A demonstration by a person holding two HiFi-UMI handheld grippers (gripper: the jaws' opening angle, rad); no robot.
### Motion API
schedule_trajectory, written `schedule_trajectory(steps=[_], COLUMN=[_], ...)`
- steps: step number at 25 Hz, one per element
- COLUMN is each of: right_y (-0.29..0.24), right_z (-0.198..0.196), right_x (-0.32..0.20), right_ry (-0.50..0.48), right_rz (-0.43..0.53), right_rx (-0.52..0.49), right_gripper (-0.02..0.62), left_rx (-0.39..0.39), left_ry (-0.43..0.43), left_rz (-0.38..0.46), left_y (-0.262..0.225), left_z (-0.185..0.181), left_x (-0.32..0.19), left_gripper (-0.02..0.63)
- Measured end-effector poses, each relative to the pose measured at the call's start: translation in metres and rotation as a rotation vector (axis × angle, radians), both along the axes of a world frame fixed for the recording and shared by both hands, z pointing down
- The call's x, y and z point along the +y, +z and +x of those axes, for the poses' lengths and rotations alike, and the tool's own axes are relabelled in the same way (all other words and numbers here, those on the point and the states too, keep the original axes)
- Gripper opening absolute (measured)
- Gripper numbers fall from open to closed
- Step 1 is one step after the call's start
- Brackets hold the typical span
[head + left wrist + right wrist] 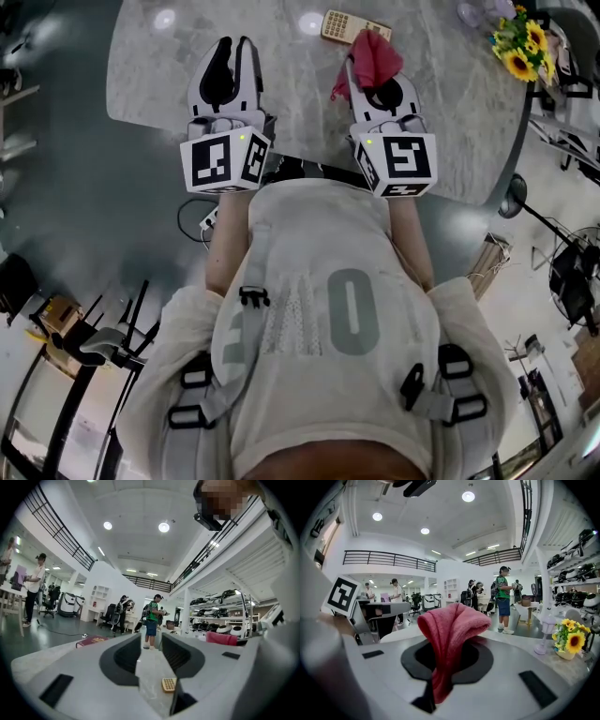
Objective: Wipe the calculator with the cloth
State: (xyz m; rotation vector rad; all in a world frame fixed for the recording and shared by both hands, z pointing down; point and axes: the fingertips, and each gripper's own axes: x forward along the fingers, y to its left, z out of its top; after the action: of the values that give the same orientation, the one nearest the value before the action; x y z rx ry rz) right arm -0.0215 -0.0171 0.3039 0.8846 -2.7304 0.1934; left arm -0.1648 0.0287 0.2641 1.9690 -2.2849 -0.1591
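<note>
A rounded, grey-veined marble table (169, 75) in a bright, white-walled hall bears a tan, grid-keyed calculator (343, 25) near its far edge. The right gripper (377, 86) clamps a soft, folded pink cloth (373, 58) near it. The left gripper (234, 47) has its jaws slightly parted and empty.

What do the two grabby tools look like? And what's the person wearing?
The left tool and the right tool are both white, with black pads inside their curved jaws. Each has a white cube printed with black square patterns and a tiny green light. The person wears a pale top with grey straps.
</note>
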Motion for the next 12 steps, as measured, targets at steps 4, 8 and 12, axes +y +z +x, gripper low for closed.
schedule_trajectory(steps=[4, 8, 12], right_y=[-0.003, -0.007, -0.007], right_z=[-0.004, -0.006, -0.005], right_x=[-0.002, -0.005, -0.010], right_ry=[-0.008, -0.015, -0.019], right_rz=[0.005, 0.009, 0.005], right_rx=[-0.002, -0.005, -0.011], right_gripper=[0.057, 0.057, 0.057], left_rx=[-0.007, -0.002, -0.006], left_ry=[0.100, 0.111, 0.138], left_rz=[0.016, 0.029, 0.032], left_y=[-0.009, -0.012, -0.013], left_z=[0.006, 0.002, 0.003], left_x=[-0.010, -0.015, -0.021], left_gripper=[0.347, 0.394, 0.405])
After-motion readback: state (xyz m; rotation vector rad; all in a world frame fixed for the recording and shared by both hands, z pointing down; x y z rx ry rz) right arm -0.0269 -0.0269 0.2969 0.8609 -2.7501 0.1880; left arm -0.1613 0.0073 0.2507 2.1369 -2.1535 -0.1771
